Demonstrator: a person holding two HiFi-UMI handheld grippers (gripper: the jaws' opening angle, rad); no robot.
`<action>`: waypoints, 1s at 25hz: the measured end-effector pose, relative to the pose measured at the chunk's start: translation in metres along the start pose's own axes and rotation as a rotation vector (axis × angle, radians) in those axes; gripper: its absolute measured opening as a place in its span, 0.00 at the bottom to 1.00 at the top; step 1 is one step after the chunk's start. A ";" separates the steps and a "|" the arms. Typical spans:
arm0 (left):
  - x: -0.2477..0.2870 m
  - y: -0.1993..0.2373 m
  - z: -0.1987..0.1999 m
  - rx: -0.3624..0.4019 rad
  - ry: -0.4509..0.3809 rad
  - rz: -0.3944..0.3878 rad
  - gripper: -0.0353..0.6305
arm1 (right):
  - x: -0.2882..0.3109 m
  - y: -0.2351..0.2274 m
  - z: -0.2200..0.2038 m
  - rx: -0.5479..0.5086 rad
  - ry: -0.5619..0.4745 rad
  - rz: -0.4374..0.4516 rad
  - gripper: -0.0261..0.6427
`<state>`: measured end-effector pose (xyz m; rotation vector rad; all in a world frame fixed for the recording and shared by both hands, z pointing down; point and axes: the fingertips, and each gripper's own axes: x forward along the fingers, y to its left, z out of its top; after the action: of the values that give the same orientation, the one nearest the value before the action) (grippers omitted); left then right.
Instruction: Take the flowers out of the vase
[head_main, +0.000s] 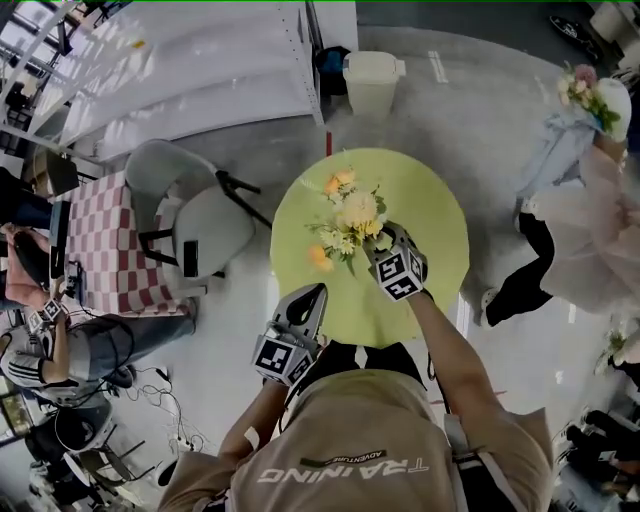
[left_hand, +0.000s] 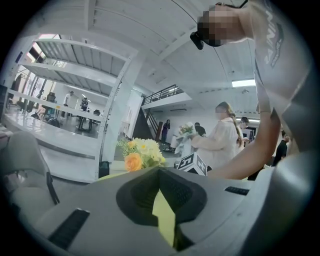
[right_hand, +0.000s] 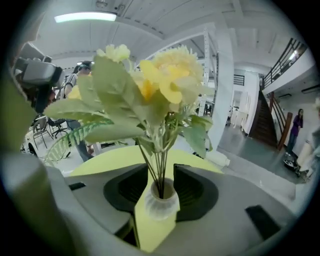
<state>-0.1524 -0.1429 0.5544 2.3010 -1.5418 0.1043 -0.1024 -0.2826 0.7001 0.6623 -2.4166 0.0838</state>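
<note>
The flowers (head_main: 350, 215) sat just above the middle of the head view, a yellow and cream bunch with an orange bloom at its lower left edge, and in the right gripper view (right_hand: 150, 85) they filled the upper half, green stems running straight down into the vase (right_hand: 161, 202). That small, clear, round-bodied vase stood upright on the round yellow-green worktop (head_main: 430, 210), low in the centre of the right gripper view. The right hand-held gripper (head_main: 385, 238) had come in from the lower right of the bunch, released, its dark pads spread wide with the vase standing in the gap (right_hand: 161, 186) and nothing squeezed. Over on the lower left, the left hand-held gripper (head_main: 312, 295) hung at the near edge of the worktop, well apart from the flowers; in its own view the jaws (left_hand: 159, 192) were drawn together at the tips, empty, with only a sliver of worktop showing behind them and the bunch (left_hand: 141, 152) beyond. Further out, a grey chair (head_main: 195, 215) stood left of the worktop, a checked table (head_main: 110, 245) beyond it, a pale bin (head_main: 372, 80) at the top, and at upper right a person (head_main: 590, 220) held a bouquet (head_main: 585, 92)
</note>
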 end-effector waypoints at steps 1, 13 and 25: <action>0.000 0.001 0.001 -0.002 -0.010 0.000 0.07 | 0.003 -0.001 0.001 -0.002 0.009 0.002 0.29; -0.009 0.014 -0.010 -0.004 0.043 0.036 0.07 | 0.010 0.002 0.005 -0.088 0.028 0.009 0.13; -0.015 0.006 -0.014 -0.012 -0.007 0.019 0.07 | -0.034 0.005 0.067 -0.110 -0.157 -0.019 0.10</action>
<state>-0.1616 -0.1265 0.5651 2.2802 -1.5643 0.0923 -0.1189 -0.2771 0.6271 0.6632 -2.5429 -0.1130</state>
